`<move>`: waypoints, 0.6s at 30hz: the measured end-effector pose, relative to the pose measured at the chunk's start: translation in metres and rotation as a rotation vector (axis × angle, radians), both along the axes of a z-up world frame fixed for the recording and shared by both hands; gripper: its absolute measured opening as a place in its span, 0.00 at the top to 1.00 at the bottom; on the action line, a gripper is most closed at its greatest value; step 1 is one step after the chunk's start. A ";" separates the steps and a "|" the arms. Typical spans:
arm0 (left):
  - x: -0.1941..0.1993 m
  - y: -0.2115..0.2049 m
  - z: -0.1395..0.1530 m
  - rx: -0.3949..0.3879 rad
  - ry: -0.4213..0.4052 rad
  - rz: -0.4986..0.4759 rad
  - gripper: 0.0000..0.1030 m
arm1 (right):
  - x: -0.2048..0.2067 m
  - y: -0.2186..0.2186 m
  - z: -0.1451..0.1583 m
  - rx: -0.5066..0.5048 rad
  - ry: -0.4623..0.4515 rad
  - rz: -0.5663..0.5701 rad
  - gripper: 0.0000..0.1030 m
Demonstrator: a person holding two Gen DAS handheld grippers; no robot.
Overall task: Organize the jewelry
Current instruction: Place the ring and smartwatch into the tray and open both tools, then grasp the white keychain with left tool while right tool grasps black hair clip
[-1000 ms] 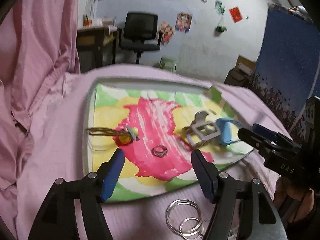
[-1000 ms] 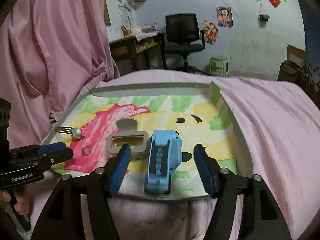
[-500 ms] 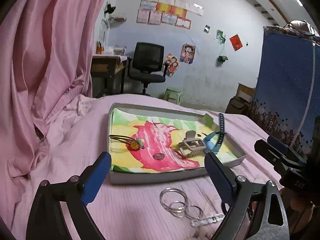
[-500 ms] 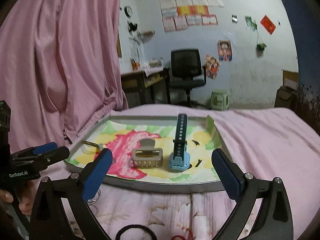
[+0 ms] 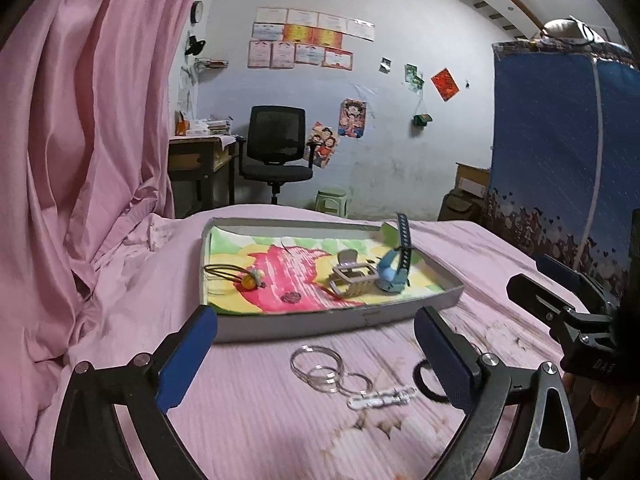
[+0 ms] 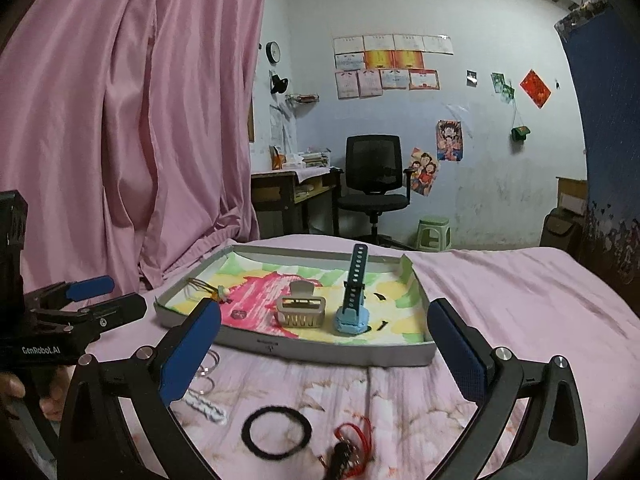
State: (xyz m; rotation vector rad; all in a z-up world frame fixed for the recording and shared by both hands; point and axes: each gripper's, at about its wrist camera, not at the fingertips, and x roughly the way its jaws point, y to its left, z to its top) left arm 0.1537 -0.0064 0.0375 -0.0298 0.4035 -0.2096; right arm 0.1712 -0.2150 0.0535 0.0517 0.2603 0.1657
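While both my grippers gape wide and empty, linked clear rings (image 5: 326, 368) lie just ahead of left gripper (image 5: 316, 354), nearer than right gripper (image 6: 322, 344).

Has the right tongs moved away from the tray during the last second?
Yes. The right tongs pulled back from the tray; the blue watch inside now sits farther off.
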 end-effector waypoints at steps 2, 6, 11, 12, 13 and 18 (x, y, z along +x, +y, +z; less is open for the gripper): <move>-0.004 -0.003 -0.004 0.013 0.008 -0.010 0.04 | -0.005 -0.001 -0.002 -0.007 0.008 -0.002 0.02; -0.006 -0.006 -0.010 0.036 0.037 -0.027 0.04 | -0.014 -0.006 -0.009 -0.020 0.038 -0.002 0.02; -0.004 -0.009 -0.018 0.049 0.095 -0.051 0.04 | -0.017 -0.011 -0.018 -0.028 0.074 -0.008 0.02; -0.003 -0.009 -0.020 0.050 0.105 -0.056 0.04 | -0.017 -0.012 -0.020 -0.027 0.081 -0.010 0.02; -0.003 -0.010 -0.021 0.051 0.116 -0.063 0.04 | -0.017 -0.014 -0.021 -0.024 0.090 -0.011 0.02; 0.000 -0.016 -0.029 0.068 0.173 -0.098 0.04 | -0.016 -0.021 -0.030 -0.029 0.139 -0.031 0.02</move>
